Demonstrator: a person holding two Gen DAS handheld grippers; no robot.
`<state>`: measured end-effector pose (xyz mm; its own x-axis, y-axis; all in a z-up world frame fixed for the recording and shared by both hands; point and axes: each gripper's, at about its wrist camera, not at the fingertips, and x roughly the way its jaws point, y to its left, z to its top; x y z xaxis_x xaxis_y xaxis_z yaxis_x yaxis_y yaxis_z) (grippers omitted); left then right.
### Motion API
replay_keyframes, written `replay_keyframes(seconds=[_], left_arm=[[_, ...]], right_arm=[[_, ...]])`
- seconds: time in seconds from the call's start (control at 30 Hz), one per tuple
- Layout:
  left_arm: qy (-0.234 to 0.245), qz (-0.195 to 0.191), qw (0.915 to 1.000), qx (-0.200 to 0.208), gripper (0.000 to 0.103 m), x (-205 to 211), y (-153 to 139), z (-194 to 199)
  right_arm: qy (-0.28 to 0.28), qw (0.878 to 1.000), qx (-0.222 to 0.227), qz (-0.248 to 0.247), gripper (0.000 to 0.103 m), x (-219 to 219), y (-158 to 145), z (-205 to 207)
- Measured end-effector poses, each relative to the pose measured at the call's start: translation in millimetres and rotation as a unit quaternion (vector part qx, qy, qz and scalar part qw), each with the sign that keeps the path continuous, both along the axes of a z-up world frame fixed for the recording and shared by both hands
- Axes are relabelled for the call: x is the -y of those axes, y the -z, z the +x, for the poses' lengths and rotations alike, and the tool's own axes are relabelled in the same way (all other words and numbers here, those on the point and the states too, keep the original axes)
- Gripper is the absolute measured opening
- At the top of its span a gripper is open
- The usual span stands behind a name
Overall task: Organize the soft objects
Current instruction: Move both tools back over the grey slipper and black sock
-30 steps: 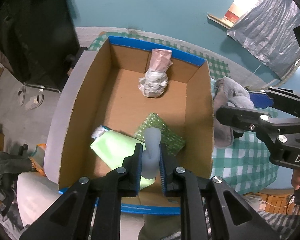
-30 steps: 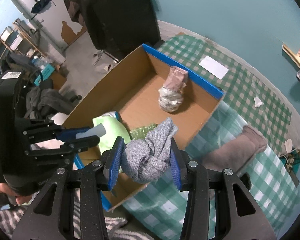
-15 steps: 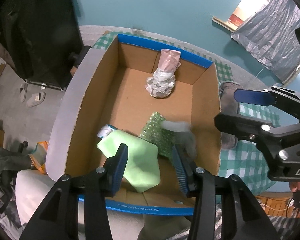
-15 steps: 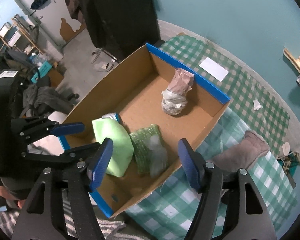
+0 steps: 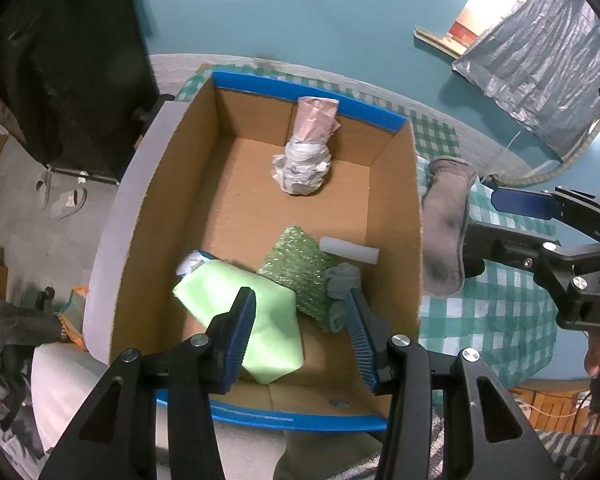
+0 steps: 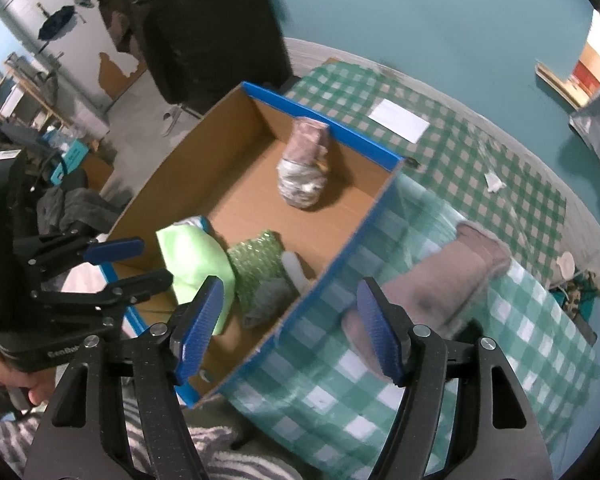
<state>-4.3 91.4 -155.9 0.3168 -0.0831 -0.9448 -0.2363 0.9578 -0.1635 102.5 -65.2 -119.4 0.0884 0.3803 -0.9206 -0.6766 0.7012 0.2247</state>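
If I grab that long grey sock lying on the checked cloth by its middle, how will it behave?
The grey sock looks like limp fabric, so both ends would probably droop. It lies flat, so it should not roll. Likely light.

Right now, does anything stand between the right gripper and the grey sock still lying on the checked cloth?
Nothing visible does. The right gripper, jaws open and empty, hangs over the cardboard box wall; the grey sock lies bare on the checked cloth just beyond.

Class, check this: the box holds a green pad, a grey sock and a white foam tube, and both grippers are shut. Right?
One slip: both grippers are open, as each wrist view shows. The left gripper and right gripper hold nothing; the rest stands.
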Motion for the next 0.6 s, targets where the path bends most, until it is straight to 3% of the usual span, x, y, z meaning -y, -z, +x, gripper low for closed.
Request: replay_keyframes(seconds=[0.6], left_arm=[[0.062,0.012,0.998,0.003,0.048,68.0,-10.6,22.0]], right_arm=[[0.081,0.996,-0.014,-0.019,0.07,96.0,10.5,15.3]])
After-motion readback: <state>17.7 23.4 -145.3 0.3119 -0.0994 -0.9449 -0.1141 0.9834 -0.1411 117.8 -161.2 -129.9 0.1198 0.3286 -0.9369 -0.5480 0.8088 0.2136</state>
